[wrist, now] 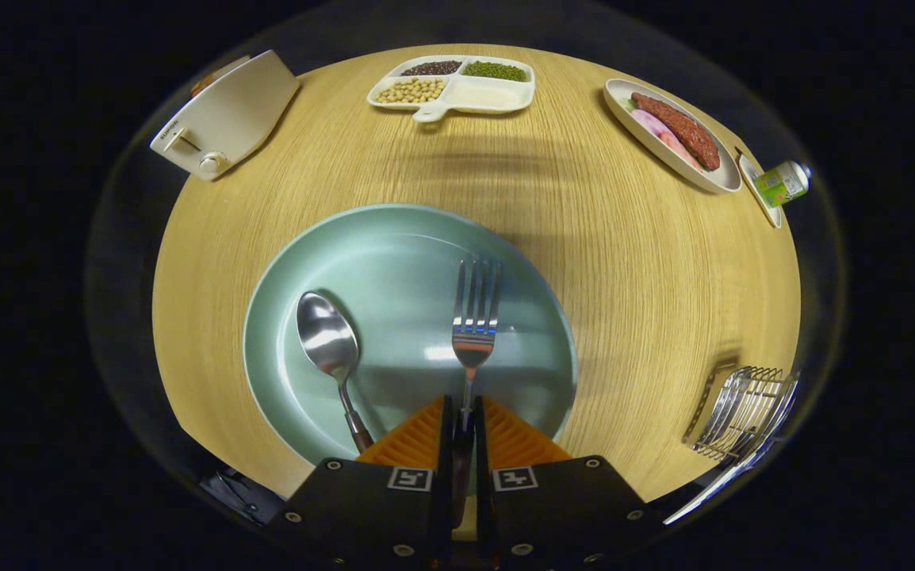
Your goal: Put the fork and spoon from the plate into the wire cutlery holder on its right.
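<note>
Tongs (463, 420) clamped on fork (475, 317) handle above plate (283, 317), spoon (329, 349) beside, holder (743, 412) rightward.

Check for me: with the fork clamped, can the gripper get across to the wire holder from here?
Probably yes. The gripper is shut on the fork handle over the plate, and only bare table lies between it and the wire holder.
</note>
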`<state>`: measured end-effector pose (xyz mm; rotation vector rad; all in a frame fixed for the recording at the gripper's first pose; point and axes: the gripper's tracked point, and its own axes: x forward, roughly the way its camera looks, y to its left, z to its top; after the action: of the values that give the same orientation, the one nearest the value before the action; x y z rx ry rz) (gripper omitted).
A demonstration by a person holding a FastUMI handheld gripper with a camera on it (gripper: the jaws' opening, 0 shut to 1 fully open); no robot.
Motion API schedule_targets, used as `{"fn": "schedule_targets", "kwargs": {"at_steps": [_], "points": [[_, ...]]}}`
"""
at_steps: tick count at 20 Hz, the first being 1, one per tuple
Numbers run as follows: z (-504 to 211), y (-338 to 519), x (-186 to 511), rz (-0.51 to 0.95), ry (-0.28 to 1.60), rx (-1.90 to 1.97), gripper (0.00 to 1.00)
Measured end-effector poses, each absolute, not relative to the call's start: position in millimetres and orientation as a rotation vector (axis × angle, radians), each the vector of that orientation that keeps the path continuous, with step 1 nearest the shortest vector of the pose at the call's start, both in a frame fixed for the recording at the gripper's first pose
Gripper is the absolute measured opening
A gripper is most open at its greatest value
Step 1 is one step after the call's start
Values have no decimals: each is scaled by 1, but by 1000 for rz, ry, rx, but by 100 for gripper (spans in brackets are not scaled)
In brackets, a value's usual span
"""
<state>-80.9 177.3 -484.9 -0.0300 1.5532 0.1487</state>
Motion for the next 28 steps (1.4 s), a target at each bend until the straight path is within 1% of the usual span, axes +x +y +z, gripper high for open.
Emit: {"fn": "schedule_targets", "kwargs": {"at_steps": [1, 2, 4, 6, 11, 15, 18, 22, 28], "points": [[-485, 177, -80, 141, 1554, -37, 12], [-484, 176, -80, 132, 1551, -33, 9], [-483, 174, -79, 158, 1532, -35, 4], [-480, 173, -77, 168, 1502, -27, 3], [-452, 170, -70, 199, 1406, 53, 2], [-406, 151, -69, 206, 1315, 101, 3], [-374, 117, -67, 171, 1238, 123, 2], [-347, 56, -81, 88, 1190, 153, 3], [-347, -45, -111, -65, 1186, 148, 3]]}}
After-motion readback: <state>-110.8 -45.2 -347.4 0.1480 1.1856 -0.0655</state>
